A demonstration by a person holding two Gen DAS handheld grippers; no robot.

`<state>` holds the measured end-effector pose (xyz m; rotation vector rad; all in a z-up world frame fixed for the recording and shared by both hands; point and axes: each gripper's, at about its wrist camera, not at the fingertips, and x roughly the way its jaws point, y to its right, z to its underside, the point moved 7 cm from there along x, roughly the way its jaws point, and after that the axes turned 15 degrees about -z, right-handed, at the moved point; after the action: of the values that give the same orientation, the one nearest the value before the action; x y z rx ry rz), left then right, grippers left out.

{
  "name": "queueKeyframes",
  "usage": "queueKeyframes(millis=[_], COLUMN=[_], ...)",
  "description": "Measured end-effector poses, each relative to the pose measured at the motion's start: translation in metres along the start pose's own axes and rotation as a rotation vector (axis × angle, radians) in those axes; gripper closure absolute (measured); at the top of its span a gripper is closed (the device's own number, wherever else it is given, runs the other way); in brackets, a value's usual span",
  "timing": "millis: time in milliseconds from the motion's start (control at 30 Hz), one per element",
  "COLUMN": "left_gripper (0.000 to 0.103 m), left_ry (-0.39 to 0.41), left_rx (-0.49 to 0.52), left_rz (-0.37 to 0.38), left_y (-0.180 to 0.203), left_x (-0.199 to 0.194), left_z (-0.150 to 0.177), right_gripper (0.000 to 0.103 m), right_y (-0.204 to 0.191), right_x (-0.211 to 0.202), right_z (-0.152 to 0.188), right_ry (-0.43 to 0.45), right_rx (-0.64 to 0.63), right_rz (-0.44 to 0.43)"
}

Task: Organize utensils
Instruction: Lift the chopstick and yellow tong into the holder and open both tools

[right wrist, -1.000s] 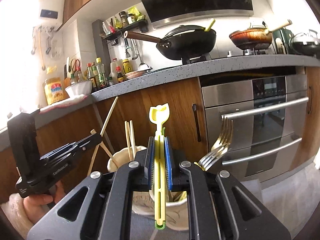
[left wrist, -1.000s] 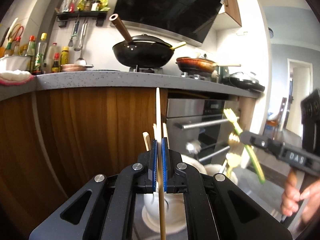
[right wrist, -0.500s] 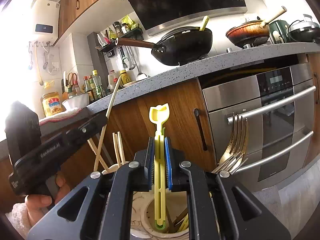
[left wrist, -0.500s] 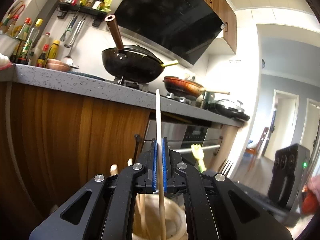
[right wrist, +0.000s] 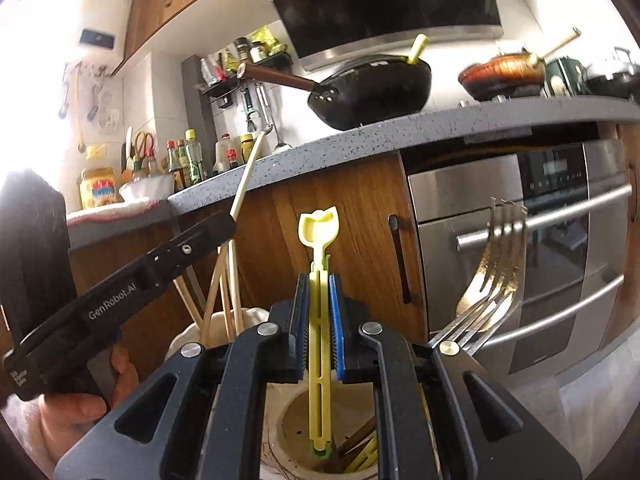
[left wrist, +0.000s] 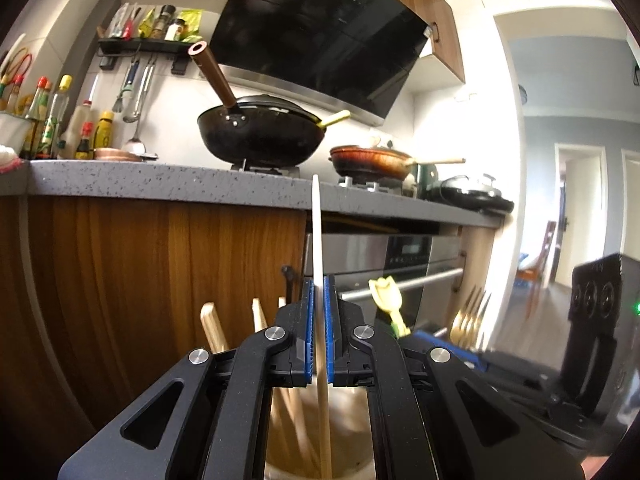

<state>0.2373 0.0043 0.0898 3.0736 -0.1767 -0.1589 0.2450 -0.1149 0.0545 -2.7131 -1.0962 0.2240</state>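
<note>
Both utensils have been lowered toward their holders since the earlier frame. On the left, a chopstick (left wrist: 319, 240) is kept upright, clamped in the left gripper (left wrist: 319, 332) jaws, over a holder (left wrist: 348, 436); rightward, the yellow utensil (right wrist: 319, 320) is clamped by the right gripper (right wrist: 319, 328), its tip inside a ceramic holder (right wrist: 288, 432) beside the forks (right wrist: 492, 276).

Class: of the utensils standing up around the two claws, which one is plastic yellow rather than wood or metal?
The yellow utensil, clamped in the right claw over the holder.
</note>
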Motion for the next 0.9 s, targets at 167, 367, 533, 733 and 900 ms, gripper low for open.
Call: queueKeyframes(millis=[167,367,533,733,900], left_gripper=[0.098,0.098,0.098,0.098,0.096], left_ry=[-0.012,-0.037,-0.066,-0.106,-0.134], left_rx=[0.022,0.027,0.033,0.044,0.057], left_rz=[-0.004,-0.008,-0.010,-0.013,-0.016], left_y=[-0.004,-0.011,-0.014,-0.014,-0.011], left_x=[-0.013,-0.026,-0.036,-0.041,-0.042], left_z=[0.011,0.023,0.029,0.037,0.041], right_gripper=[0.093,0.093,0.093,0.093,0.093], right_y=[-0.004,-0.002,-0.006,-0.003,-0.003], right_x=[-0.004,-0.008,-0.020,-0.028,-0.028], right_z=[0.007,0.019,0.026,0.040,0.045], right_ry=[-0.010,-0.043,-0.066,-0.119,-0.141], right_rx=[-0.027,-0.033,-0.047,-0.036,-0.023], right_rz=[0.014,0.033,0.051,0.067,0.066])
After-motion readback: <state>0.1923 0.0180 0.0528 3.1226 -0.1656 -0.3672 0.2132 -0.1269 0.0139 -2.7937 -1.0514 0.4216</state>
